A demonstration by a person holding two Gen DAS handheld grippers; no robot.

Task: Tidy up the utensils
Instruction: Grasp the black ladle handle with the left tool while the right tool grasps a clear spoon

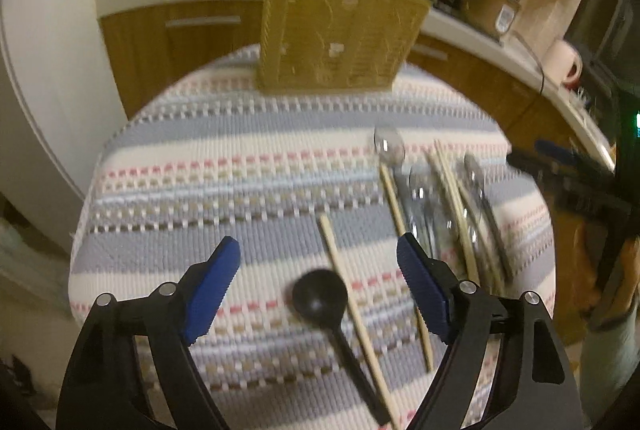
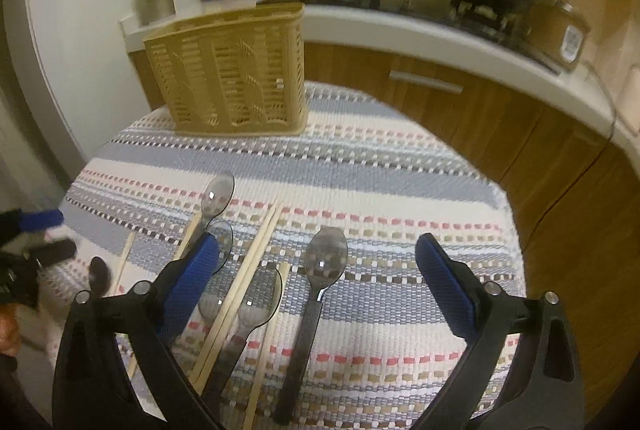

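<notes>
Black spoon [image 1: 320, 296] lies between the left gripper's [image 1: 318, 284] open jaws, untouched

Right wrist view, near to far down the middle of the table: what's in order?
Black-handled spoon → bare striped cloth → tan basket → counter behind the table.

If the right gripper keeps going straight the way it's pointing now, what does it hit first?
Most likely the clear spoon with the black handle, lying between the open right gripper fingers on the striped cloth. Depth is hard to judge here.
</notes>
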